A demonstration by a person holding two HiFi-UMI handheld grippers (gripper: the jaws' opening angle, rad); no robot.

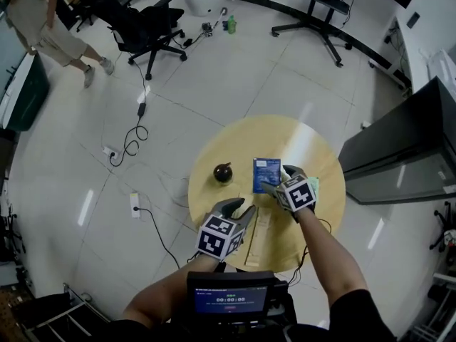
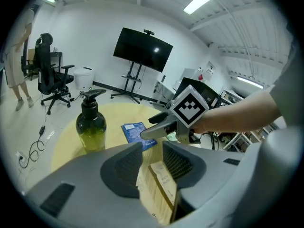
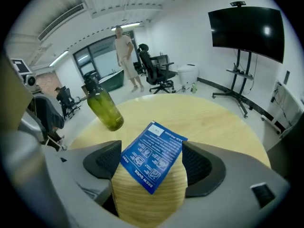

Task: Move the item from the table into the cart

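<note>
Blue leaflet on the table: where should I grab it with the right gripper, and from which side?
Take the blue leaflet by its near corner, which points at the open right gripper. It lies flat on the round table, so come in low from the person's side, probably sliding one jaw under that corner with the other on top.

Background: person near black office chair, black cable looping over tiled floor, monitor on wheeled stand.

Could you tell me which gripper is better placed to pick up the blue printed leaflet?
Right: the right gripper has open jaws framing the blue printed leaflet; the left gripper hangs over a flat tan box.
</note>
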